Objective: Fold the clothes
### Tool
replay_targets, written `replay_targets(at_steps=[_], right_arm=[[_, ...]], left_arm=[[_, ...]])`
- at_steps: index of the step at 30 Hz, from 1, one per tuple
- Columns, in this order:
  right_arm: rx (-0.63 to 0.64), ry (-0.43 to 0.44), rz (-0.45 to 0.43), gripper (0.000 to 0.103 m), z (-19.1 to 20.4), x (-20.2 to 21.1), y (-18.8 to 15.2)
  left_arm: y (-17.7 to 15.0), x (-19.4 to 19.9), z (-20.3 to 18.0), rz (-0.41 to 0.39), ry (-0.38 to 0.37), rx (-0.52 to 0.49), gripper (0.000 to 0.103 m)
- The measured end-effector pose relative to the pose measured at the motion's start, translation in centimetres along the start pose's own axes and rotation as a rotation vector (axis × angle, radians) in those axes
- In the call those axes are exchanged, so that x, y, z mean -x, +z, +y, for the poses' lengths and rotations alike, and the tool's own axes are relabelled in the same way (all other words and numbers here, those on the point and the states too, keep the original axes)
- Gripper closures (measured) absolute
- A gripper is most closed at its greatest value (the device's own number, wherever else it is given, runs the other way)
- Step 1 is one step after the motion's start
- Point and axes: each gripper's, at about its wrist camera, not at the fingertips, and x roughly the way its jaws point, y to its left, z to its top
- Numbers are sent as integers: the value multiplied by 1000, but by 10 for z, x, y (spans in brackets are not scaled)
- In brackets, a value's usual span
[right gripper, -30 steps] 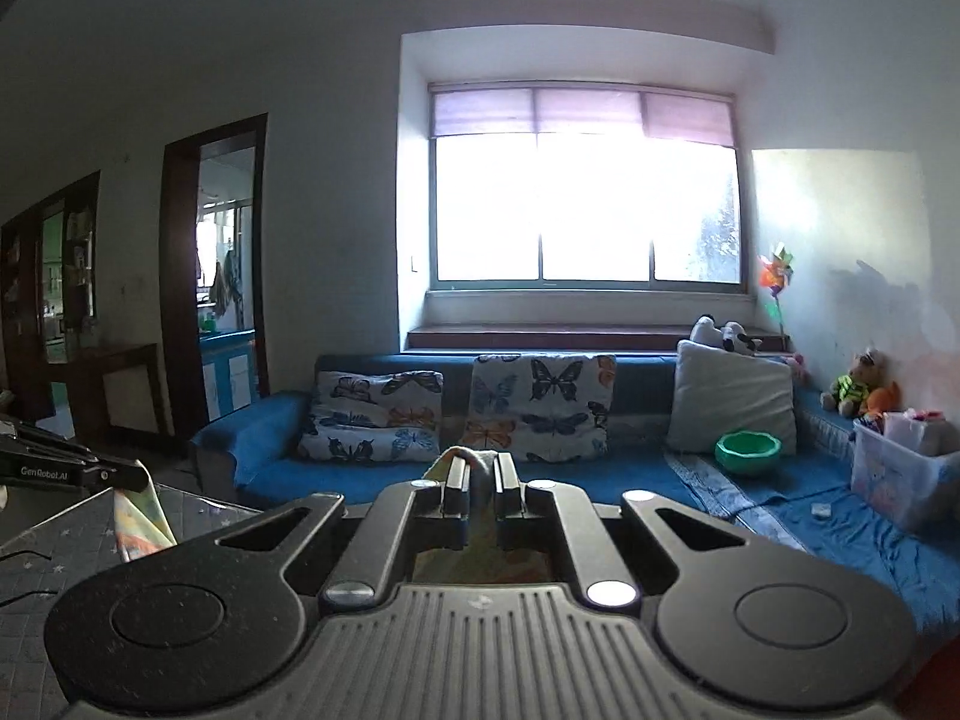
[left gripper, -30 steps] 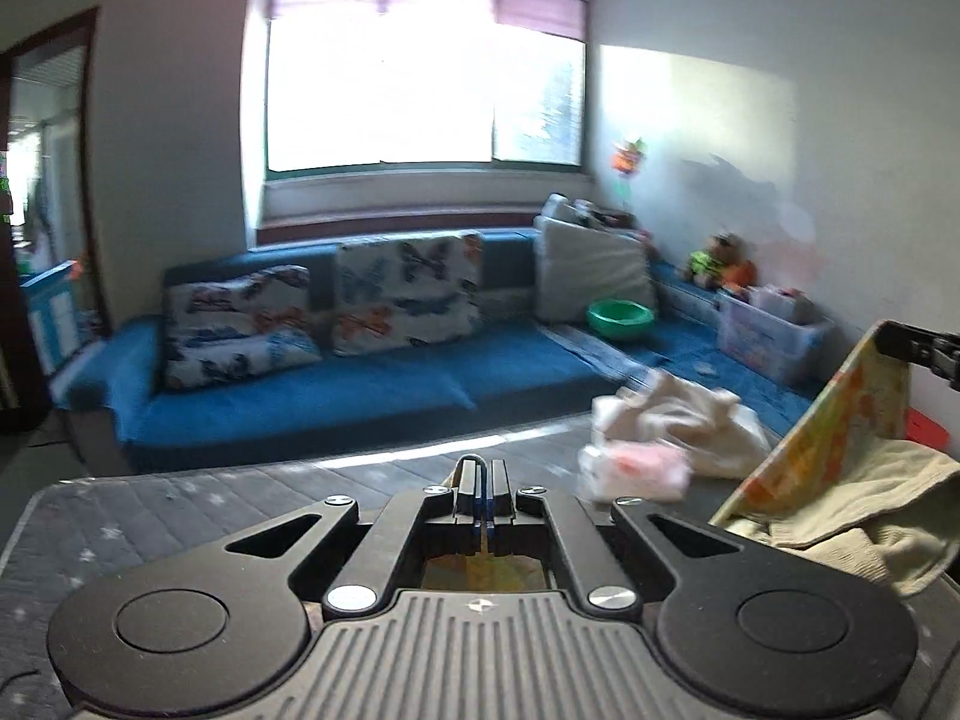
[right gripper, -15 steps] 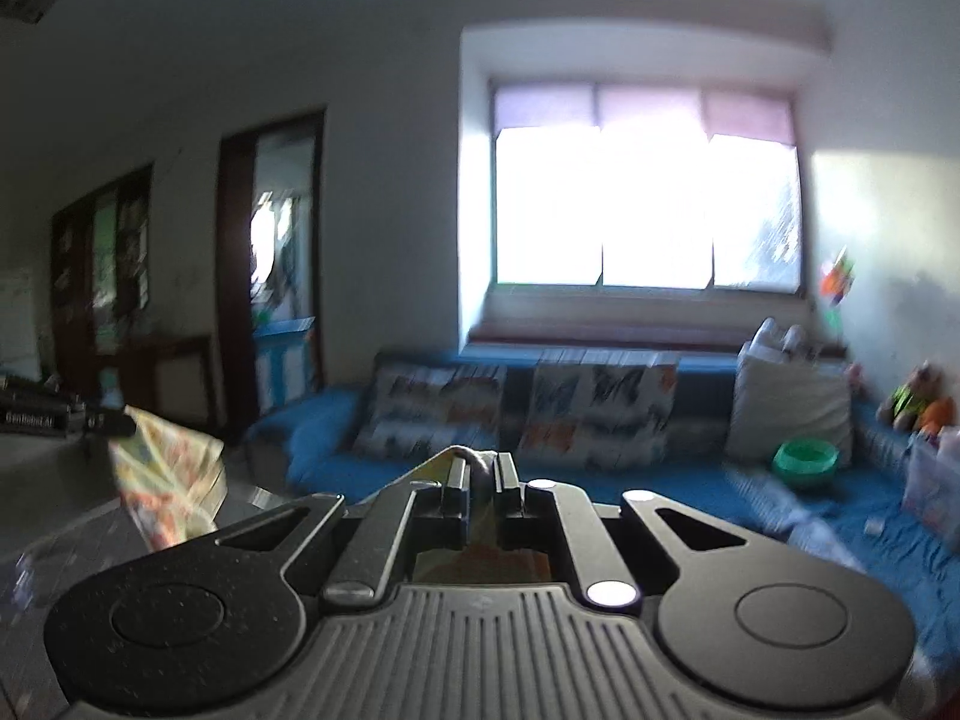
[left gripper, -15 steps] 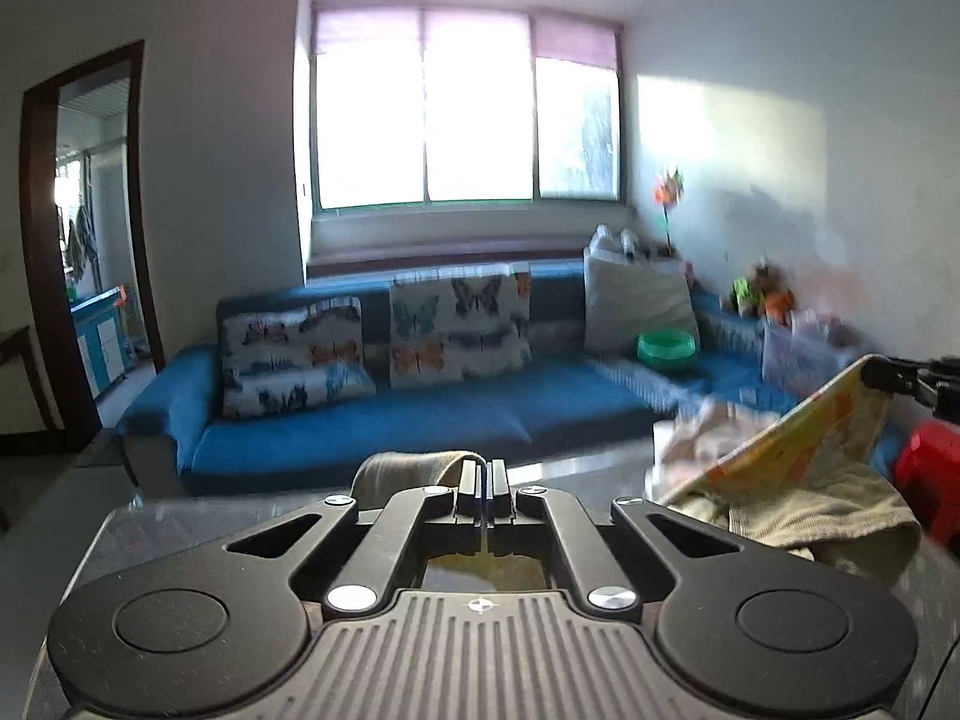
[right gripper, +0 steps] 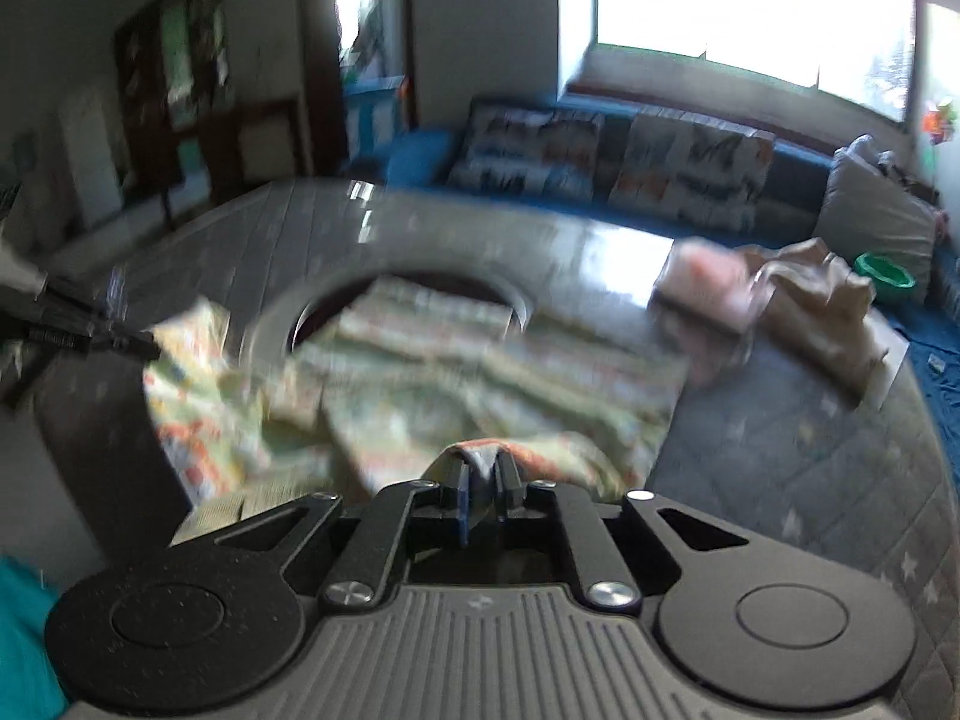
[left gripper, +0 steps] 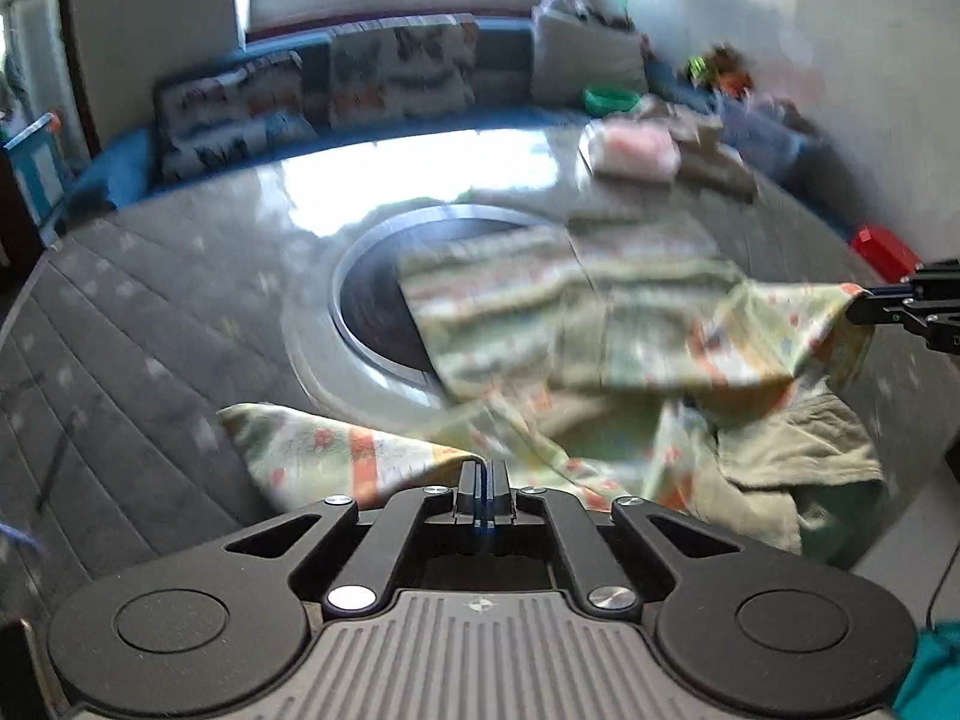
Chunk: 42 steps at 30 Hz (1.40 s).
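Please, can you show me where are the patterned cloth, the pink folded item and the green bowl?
patterned cloth (left gripper: 570, 312): left wrist view, on its flat middle part.
pink folded item (left gripper: 633, 150): left wrist view, on its top face.
green bowl (right gripper: 885, 276): right wrist view, on its rim.

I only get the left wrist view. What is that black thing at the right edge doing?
Observer: That is the right claw. Its own camera shows a bunched fold of the patterned cloth pinched between its shut fingers.
Operator: How does my claw look from there?
Observer: The left claw appears side-on, with its tip at a corner of the cloth.
Operator: Is there anything else I miss?
Observer: There is dark wooden furniture against the far left wall.
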Motion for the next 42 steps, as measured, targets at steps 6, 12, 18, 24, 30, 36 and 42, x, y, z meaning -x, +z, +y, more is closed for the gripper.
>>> replay_targets(at_steps=[6,12,18,24,30,36,42], right_arm=[[67,-31,87,78,2,13,-14],[147,-13,28,63,9,24,-1],[207,87,24,63,34,-29,17],[217,158,54,63,54,-97,32],[239,153,97,65,69,-137,33],[231,112,97,93,68,-147,26],[117,30,-16,100,42,-118,29]], left_arm=[[-4,0,2,2,7,-20,74],[-5,10,9,-38,34,-25,55],[1,5,15,-55,50,-5,54],[6,-16,19,-50,45,35,53],[11,-39,12,-49,-4,52,49],[20,-64,-7,-48,-59,30,47],[25,-93,-23,-36,-80,4,45]])
